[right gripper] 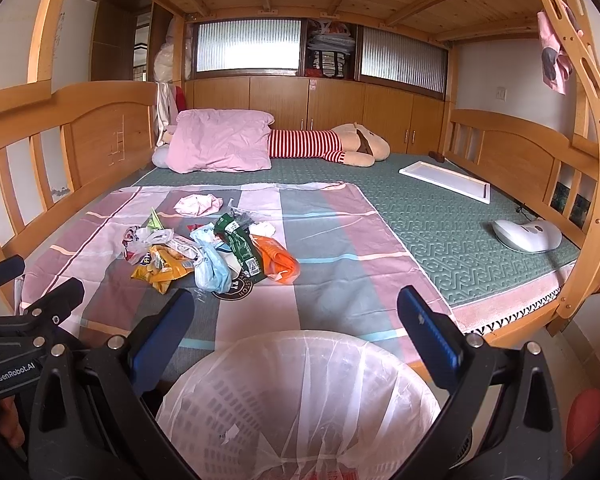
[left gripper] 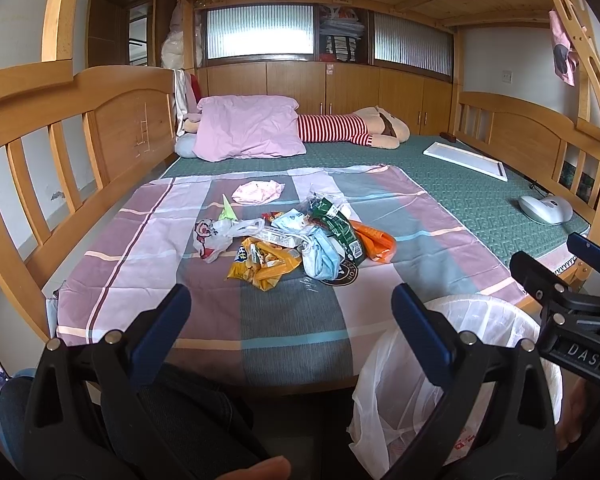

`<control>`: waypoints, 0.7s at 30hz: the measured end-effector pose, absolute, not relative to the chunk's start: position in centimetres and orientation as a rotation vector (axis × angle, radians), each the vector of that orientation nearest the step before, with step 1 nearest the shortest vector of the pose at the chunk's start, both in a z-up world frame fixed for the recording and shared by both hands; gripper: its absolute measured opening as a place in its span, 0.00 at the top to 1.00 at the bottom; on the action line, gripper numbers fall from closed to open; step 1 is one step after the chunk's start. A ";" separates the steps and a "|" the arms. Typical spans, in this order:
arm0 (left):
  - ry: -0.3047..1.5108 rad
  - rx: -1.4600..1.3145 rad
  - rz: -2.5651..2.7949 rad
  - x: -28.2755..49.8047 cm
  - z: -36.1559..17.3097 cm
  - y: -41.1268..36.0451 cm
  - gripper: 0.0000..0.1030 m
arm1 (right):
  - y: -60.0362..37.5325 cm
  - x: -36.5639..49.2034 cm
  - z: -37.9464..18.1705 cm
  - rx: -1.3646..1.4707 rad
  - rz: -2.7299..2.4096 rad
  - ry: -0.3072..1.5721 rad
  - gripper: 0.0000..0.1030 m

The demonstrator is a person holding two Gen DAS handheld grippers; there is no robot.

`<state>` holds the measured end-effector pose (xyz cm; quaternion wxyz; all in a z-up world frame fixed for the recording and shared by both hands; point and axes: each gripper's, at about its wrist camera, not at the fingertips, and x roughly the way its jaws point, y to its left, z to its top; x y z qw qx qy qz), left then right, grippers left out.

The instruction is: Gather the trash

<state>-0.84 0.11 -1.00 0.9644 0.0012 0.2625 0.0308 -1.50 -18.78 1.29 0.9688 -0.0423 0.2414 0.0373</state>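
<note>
A pile of trash lies on the checked sheet (left gripper: 148, 280) in the middle of the bed: a yellow snack bag (left gripper: 260, 266), a green wrapper (left gripper: 340, 232), an orange wrapper (left gripper: 376, 240), a pale blue bag (left gripper: 320, 256), a white plastic bag (left gripper: 216, 236) and a crumpled pink paper (left gripper: 258, 192). The pile also shows in the right wrist view (right gripper: 212, 252). My left gripper (left gripper: 292, 304) is open and empty, short of the pile. My right gripper (right gripper: 296, 312) is open and empty above a white bin lined with a clear bag (right gripper: 300, 400). The bin (left gripper: 496, 320) stands at the bed's near edge.
A pink pillow (left gripper: 248, 128) and a striped plush toy (left gripper: 356, 128) lie at the far end. A white tray (left gripper: 466, 158) and a white device (left gripper: 546, 208) sit on the green mat at right. Wooden bed rails (left gripper: 60, 152) border both sides.
</note>
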 end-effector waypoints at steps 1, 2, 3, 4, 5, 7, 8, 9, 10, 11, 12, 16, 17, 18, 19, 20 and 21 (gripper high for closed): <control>0.531 0.002 0.062 -0.9 -1.0 0.1 0.03 | -18.8 -1.5 1.3 -0.086 0.075 0.488 0.03; 0.531 0.002 0.061 -0.8 -1.0 0.1 0.03 | -18.8 -1.5 1.3 -0.086 0.075 0.488 0.03; 0.532 0.002 0.061 -0.8 -1.0 0.1 0.03 | -18.8 -1.5 1.3 -0.086 0.075 0.488 0.03; 0.532 0.002 0.061 -0.8 -1.0 0.1 0.03 | -18.8 -1.5 1.3 -0.086 0.075 0.489 0.03; 0.533 0.002 0.062 -0.8 -1.0 0.1 0.03 | -18.8 -1.5 1.3 -0.086 0.075 0.489 0.03; 0.536 0.001 0.062 -0.8 -1.1 0.1 0.03 | -18.9 -1.5 1.2 -0.084 0.075 0.490 0.03; 0.537 0.000 0.062 -0.9 -1.2 0.1 0.03 | -18.9 -1.5 1.2 -0.083 0.075 0.490 0.03; 0.537 0.000 0.063 -0.9 -1.2 0.1 0.03 | -18.9 -1.5 1.2 -0.083 0.075 0.491 0.03; 0.538 0.000 0.064 -0.9 -1.3 0.2 0.03 | -18.9 -1.5 1.1 -0.082 0.076 0.491 0.03; 0.539 0.000 0.065 -0.9 -1.2 0.1 0.03 | -18.8 -1.5 1.1 -0.082 0.075 0.491 0.03; 0.540 0.000 0.065 -0.9 -1.3 0.1 0.03 | -18.8 -1.5 1.1 -0.082 0.075 0.491 0.03; 0.543 0.000 0.066 -0.9 -1.3 0.1 0.03 | -18.9 -1.5 1.1 -0.082 0.076 0.491 0.03; 0.543 0.000 0.066 -0.8 -1.3 0.1 0.03 | -18.9 -1.5 1.1 -0.081 0.076 0.492 0.03; 0.543 -0.001 0.066 -0.8 -1.3 0.1 0.03 | -18.9 -1.5 1.1 -0.081 0.076 0.493 0.03; 0.544 -0.001 0.067 -0.8 -1.3 0.1 0.03 | -18.9 -1.5 1.0 -0.081 0.076 0.493 0.03; 0.544 -0.001 0.067 -0.8 -1.3 0.1 0.03 | -18.9 -1.5 1.0 -0.080 0.077 0.493 0.03; 0.545 -0.002 0.067 -0.8 -1.3 0.1 0.03 | -18.9 -1.5 1.0 -0.079 0.078 0.492 0.03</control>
